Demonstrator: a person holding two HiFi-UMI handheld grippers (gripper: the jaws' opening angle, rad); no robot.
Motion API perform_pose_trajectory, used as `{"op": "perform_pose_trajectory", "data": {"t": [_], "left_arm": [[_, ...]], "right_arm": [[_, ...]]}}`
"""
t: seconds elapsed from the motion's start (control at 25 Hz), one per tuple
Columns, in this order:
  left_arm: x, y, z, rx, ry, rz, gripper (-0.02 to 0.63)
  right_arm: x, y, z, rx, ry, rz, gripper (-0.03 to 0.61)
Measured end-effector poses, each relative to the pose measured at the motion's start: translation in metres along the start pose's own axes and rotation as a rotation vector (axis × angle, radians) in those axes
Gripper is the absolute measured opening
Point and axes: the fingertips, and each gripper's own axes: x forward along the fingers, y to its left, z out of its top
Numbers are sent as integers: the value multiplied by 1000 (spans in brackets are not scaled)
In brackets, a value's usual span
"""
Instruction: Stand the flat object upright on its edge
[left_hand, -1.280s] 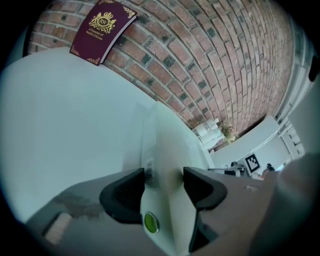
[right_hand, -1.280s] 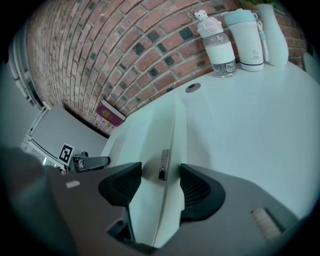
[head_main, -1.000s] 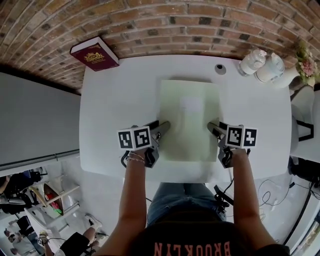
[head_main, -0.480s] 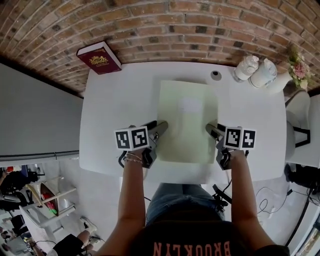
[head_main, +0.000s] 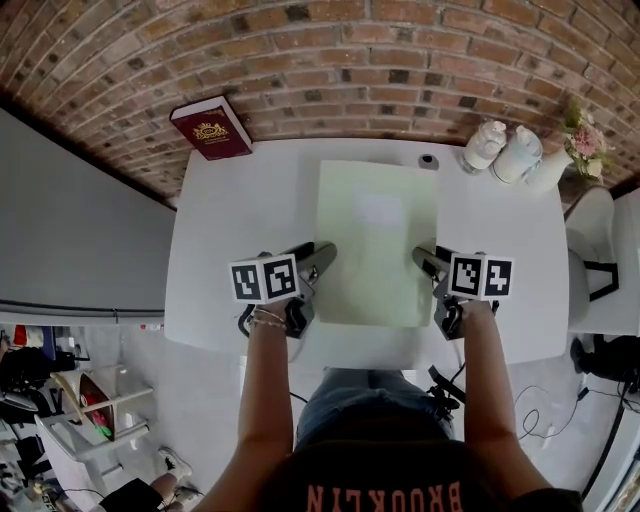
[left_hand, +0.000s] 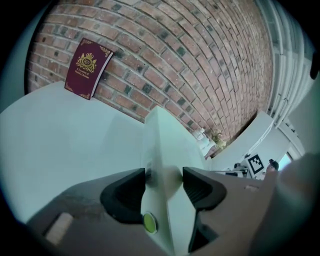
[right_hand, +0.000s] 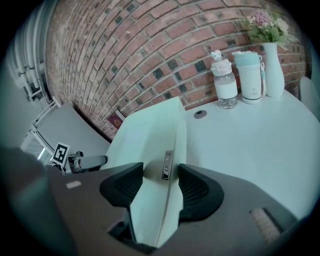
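**Head view.** The pale green flat case (head_main: 375, 240) sits mid-table on the white table (head_main: 220, 230). The left gripper (head_main: 322, 258) meets its left edge and the right gripper (head_main: 424, 260) meets its right edge, both close to the near corners. The fingertips merge with the case edges, so the grip cannot be read here. Whether the far edge rests on the table cannot be determined. A brick wall (head_main: 400, 60) backs the table. A maroon book (head_main: 211, 128) leans against the wall at the far left. A clear bottle (head_main: 484, 145), a pale tumbler (head_main: 518, 153) and a vase of flowers (head_main: 578, 140) stand at the far right.

**Left gripper view.** The fingers (left_hand: 125, 192) are clamped on the case edge, one pad on each face. The gripper body cuts off the lower part of the case. Open table surface extends from the case to the book.

**Right gripper view.** The fingers (right_hand: 200, 190) are clamped on the opposite edge, at a small label. Open table surface separates the case from the bottle.
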Motion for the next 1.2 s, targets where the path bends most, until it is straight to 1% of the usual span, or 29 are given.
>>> {"op": "perform_pose_trajectory", "data": {"t": [0.68, 1.0, 1.2], "left_arm": [[-45, -45, 47, 162, -106, -33, 242], [-62, -69, 69, 218, -184, -62, 242], [-69, -79, 79, 239, -231, -71, 242]], "right_arm": [[-46, 45, 36, -109, -145, -1, 224], [-71, 63, 60, -171, -229, 0, 222], [-86, 73, 75, -216, -292, 0, 222]]}}
